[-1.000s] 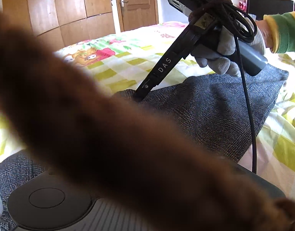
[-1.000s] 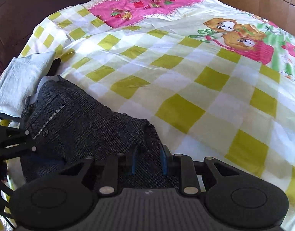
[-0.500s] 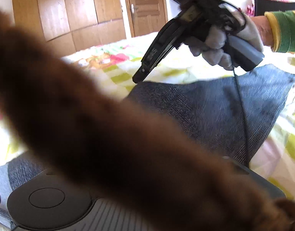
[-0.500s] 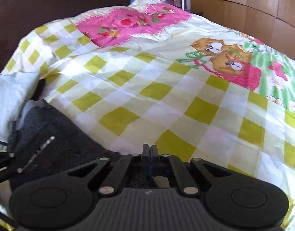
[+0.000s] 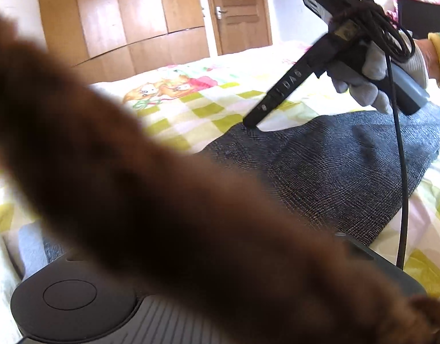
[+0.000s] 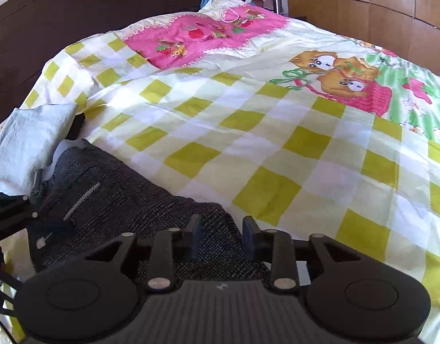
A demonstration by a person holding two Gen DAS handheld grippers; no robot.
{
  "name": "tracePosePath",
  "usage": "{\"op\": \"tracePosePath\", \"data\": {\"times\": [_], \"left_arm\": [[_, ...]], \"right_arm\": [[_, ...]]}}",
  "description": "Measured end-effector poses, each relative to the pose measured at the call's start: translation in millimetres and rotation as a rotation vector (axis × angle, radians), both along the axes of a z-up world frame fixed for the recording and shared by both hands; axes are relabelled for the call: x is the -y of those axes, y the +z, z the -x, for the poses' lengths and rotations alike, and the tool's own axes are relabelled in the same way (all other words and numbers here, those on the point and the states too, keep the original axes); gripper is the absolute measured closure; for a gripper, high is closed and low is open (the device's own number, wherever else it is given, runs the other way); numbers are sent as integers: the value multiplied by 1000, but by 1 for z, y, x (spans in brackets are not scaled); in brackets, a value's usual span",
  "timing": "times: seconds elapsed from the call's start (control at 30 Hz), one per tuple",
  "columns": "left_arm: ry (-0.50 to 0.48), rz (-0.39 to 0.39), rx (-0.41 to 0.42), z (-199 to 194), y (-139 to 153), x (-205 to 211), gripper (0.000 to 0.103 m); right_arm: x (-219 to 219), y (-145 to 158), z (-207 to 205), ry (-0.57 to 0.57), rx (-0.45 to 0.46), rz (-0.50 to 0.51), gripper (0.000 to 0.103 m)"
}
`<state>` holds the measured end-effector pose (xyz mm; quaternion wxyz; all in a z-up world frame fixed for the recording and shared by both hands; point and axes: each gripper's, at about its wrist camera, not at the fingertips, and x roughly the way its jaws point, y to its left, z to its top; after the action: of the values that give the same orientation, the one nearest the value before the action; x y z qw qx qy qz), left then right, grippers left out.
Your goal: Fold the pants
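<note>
On the checked bedspread [image 6: 265,149], dark grey tweed pants [image 6: 128,200] folded flat, right hand-held gripper [image 6: 222,236] spread, left unclear.

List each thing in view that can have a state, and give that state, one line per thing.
pants: lying flat on the bedspread, zip pocket up
right gripper: open, over the pants' edge
left gripper: fingers hidden by a brown blur
door: shut
bedspread: spread over the bed
white cloth: folded beside the pants
</note>
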<state>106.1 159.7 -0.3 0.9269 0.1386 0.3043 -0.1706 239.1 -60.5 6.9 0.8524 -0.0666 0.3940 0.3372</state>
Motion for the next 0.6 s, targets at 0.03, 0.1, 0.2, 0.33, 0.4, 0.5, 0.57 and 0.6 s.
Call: {"op": "tracePosePath", "data": {"times": [0.03,0.1,0.2,0.33,0.4,0.5,0.57,0.6], "left_arm": [[-1,0,3,1,0,0,43],[-5,0,2,3,-2,1,43],[-11,9,-11,4,-4,2,43],[-8,14,-9,5,-4,1,43],[2,13,-5,5,-2,-1,43],[30,5,18,8,1,-7,43],[75,-18,58,10,3,-11,43],[96,-23,68,11,4,-14,42]], "right_arm": [[-2,-3,-1,9,-8,11,56],[-9,-10,0,48,-18,50,55],[-14,-14,-1,74,13,82,55],[-21,-18,-9,108,-13,71,70],[-23,-10,-5,98,-5,47,79],[-21,3,-2,49,3,19,83],[-17,6,-10,-23,4,-11,84],[-15,3,-15,-69,-3,-33,84]]}}
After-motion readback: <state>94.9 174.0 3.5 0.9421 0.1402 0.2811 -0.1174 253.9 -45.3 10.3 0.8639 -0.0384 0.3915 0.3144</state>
